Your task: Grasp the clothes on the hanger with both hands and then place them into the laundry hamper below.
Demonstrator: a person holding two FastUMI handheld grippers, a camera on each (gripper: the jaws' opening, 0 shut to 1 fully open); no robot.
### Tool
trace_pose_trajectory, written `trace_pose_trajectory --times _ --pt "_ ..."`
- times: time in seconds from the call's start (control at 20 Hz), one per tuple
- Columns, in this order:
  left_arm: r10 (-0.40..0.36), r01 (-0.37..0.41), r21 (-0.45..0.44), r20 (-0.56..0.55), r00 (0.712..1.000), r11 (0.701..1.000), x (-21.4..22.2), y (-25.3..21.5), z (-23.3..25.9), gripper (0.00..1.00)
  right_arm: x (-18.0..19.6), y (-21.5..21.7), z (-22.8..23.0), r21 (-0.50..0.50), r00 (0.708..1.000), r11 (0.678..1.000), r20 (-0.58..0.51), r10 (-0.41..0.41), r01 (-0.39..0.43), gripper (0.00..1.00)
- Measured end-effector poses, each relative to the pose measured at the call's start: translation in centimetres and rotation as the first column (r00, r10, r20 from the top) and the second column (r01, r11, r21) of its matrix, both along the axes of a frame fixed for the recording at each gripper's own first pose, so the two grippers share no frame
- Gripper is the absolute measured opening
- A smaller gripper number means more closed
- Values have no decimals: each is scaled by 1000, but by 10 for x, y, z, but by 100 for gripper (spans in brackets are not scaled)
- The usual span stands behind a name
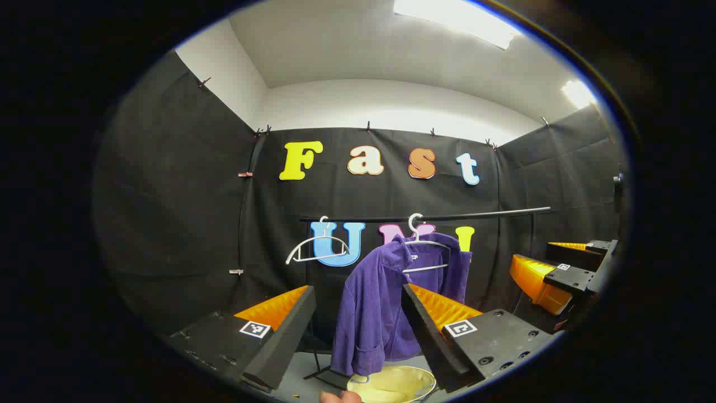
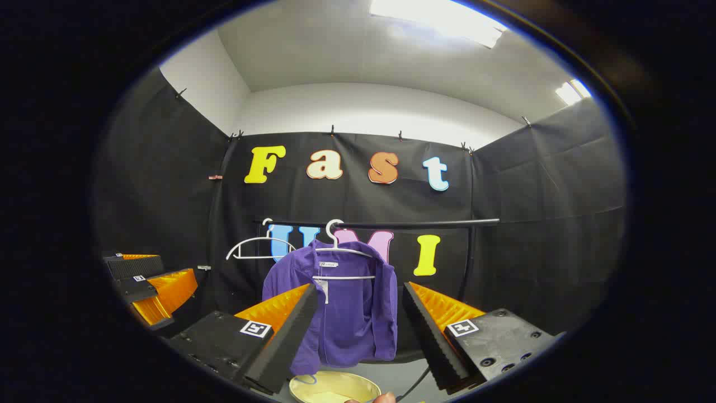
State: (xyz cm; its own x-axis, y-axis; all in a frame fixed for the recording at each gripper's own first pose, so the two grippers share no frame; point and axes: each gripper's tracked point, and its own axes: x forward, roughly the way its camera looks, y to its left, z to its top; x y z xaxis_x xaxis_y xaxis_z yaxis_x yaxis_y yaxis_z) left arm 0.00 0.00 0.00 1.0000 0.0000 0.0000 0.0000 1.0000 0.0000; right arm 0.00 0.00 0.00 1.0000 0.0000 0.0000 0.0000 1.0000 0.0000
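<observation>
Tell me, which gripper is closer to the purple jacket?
Hard to call; perhaps left. The left gripper and right gripper both hang open short of the purple jacket, which looks slightly larger between the left one's fingers.

Support, upper: black horizontal rail (image 1: pixel 425 216) across the middle of the frame, bearing two white hangers, one bare hanger (image 1: pixel 317 246) at centre left and one loaded hanger (image 1: pixel 423 246) at centre, the latter carrying a purple corduroy jacket (image 1: pixel 375 302) that hangs open down toward the lower centre. Support, lower: grey floor (image 1: pixel 313 372) at the bottom of the frame, with a pale yellow round hamper (image 1: pixel 391 383) standing on it directly beneath the jacket's hem, and a dark stand foot (image 1: pixel 319 374) just left of it.
</observation>
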Motion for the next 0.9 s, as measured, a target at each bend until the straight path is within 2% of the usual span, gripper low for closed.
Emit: trace_pose_trajectory --times 0.65,0.9 --pt "-19 19 39 -3 1000 999 -2 -3 -1 96 4 -4 1 -36 1000 999 28 7 -6 98" --pt "-30 31 44 -30 999 999 -3 -2 -5 97 7 -4 -6 0 1000 1000 17 9 -9 98"
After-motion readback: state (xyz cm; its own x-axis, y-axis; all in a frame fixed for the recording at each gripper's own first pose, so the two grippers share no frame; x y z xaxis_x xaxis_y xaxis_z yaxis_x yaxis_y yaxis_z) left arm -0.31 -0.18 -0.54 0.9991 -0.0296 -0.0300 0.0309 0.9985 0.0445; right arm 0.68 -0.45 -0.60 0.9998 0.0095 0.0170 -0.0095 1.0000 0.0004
